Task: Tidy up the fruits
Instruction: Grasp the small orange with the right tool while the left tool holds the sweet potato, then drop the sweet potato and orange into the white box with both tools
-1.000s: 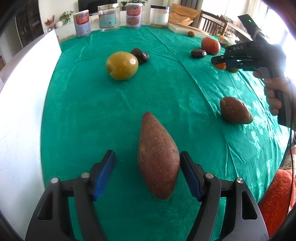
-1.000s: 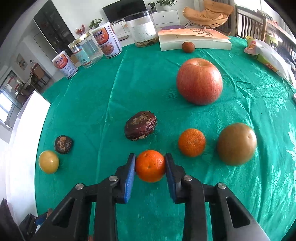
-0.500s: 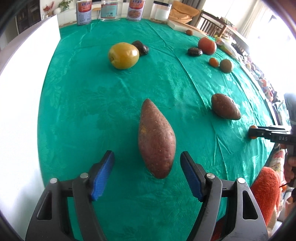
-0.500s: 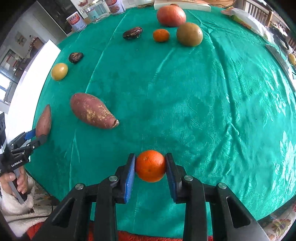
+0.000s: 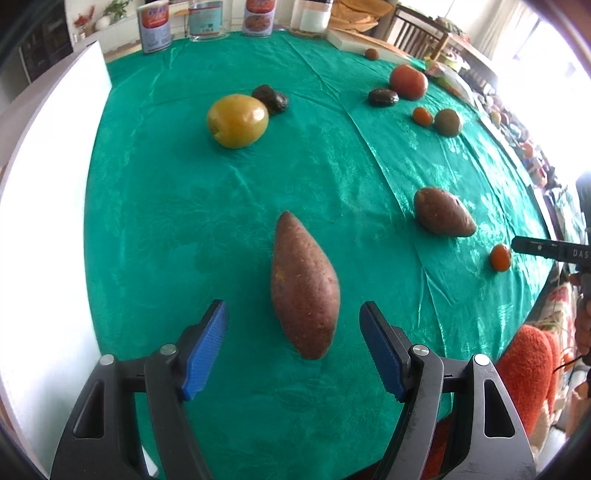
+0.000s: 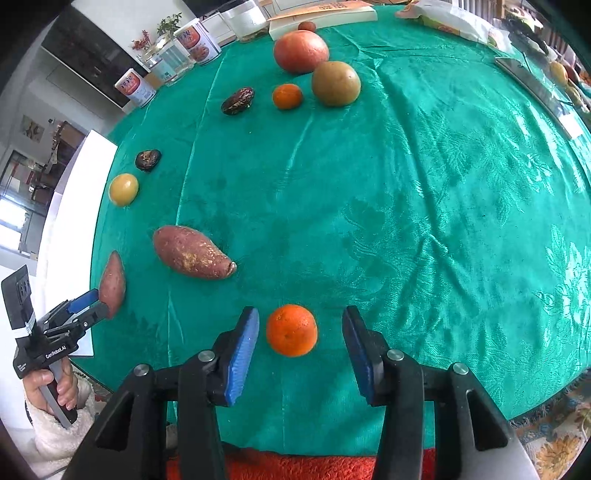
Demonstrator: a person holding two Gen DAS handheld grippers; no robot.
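My right gripper (image 6: pixel 300 328) is open, its blue pads either side of an orange tangerine (image 6: pixel 291 330) that rests on the green tablecloth (image 6: pixel 406 221) near the front edge. My left gripper (image 5: pixel 294 325) is open around the near end of a long sweet potato (image 5: pixel 303 282) lying on the cloth. A second sweet potato (image 6: pixel 192 252) lies between them. Farther back sit a yellow fruit (image 5: pixel 237 120), a dark fruit (image 5: pixel 270 97), another dark fruit (image 6: pixel 238 100), a second tangerine (image 6: pixel 287 96), a brown-green fruit (image 6: pixel 335 83) and a red apple (image 6: pixel 301 51).
Cans and jars (image 5: pixel 155 26) and a white box (image 6: pixel 321 16) stand along the far edge. A white board (image 5: pixel 40 184) borders the table's left side. An orange cushion (image 5: pixel 528 369) sits below the near edge. The cloth's middle (image 6: pixel 369 166) holds no fruit.
My right gripper opened and let go of the tangerine, which now rests on the cloth near the front edge. My left gripper stayed open around the long sweet potato.
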